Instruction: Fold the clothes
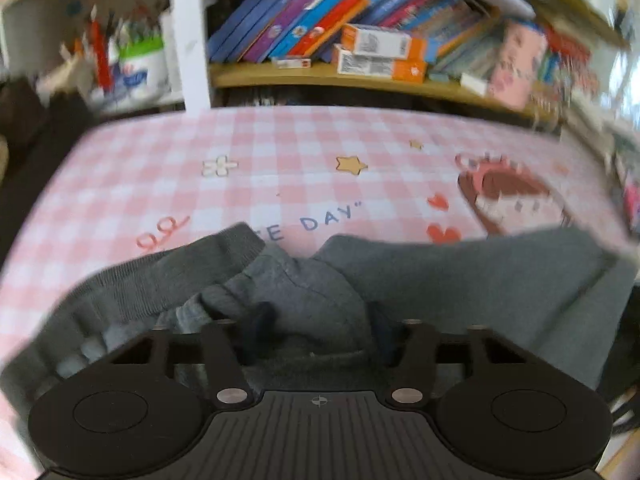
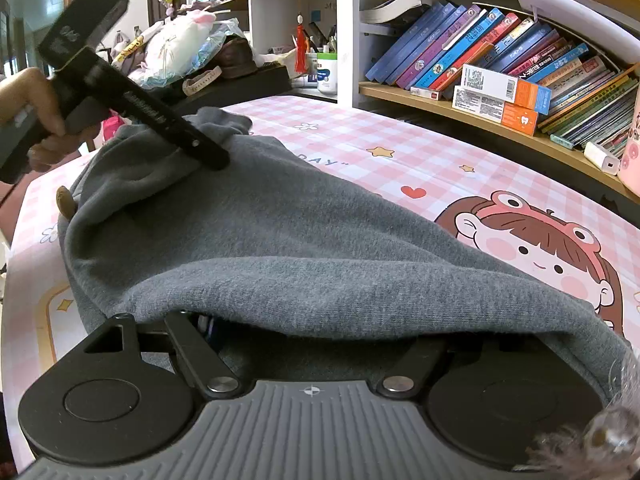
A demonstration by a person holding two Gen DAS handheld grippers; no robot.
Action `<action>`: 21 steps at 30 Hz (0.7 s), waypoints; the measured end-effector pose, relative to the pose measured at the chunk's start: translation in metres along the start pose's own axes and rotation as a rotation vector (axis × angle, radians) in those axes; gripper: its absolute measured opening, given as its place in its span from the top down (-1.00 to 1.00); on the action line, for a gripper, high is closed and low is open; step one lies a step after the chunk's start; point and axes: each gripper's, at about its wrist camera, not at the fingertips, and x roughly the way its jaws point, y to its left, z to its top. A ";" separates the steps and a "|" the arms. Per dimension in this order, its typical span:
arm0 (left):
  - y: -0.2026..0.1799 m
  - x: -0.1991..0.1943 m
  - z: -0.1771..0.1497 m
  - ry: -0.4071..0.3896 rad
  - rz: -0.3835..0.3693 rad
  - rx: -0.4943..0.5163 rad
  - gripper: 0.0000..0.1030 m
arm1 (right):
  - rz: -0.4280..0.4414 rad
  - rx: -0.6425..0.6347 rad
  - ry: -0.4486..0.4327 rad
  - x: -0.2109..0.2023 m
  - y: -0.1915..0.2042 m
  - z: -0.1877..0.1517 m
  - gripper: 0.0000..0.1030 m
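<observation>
On the pink checked tablecloth (image 2: 360, 140) lies the grey garment (image 2: 280, 248), bunched and draped, spanning from the left claw (image 2: 212, 156) to the right claw (image 2: 312, 332). Right view: cloth hangs over the right claw's front, fingers fully buried under the hem, so can't tell how far open it is or whether it grips anything. Left claw seen from outside: black bar pressed into the garment's far bunched end, tips lost in the folds. Left view is motion-blurred: left claw (image 1: 316, 332) fingers (image 1: 260, 320) dark and smeared, sunk in the fabric (image 1: 300, 292); they look pinched on cloth, gap not readable, so can't tell. Ribbed cuff or waistband (image 1: 168, 280) at left; garment type unclear. Person's hand (image 2: 36, 120) on the left handle, partly cut off by the frame edge. Bookshelf (image 2: 500, 52) behind the table; cartoon girl print (image 2: 540, 248) half covered by cloth.
</observation>
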 end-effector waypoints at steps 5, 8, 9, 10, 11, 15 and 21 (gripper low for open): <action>0.032 -0.024 0.021 -0.123 -0.087 -0.135 0.66 | 0.000 -0.001 0.000 0.000 0.000 0.000 -0.46; 0.068 -0.035 0.043 -0.219 -0.061 -0.264 0.72 | 0.001 -0.001 0.000 0.000 0.000 0.000 -0.46; 0.079 -0.037 0.051 -0.255 -0.040 -0.307 0.72 | 0.002 0.000 0.000 0.000 -0.001 0.000 -0.46; 0.090 -0.039 0.058 -0.291 -0.019 -0.350 0.72 | 0.003 0.001 0.000 0.000 -0.001 0.001 -0.47; 0.101 -0.041 0.064 -0.341 0.006 -0.396 0.72 | 0.004 0.002 0.000 0.000 -0.001 0.000 -0.47; 0.139 -0.026 0.065 -0.493 0.169 -0.661 0.53 | 0.010 0.008 0.000 -0.001 -0.001 0.000 -0.54; 0.164 0.013 0.044 -0.420 0.194 -0.841 -0.46 | 0.010 0.006 0.000 -0.001 0.000 -0.001 -0.57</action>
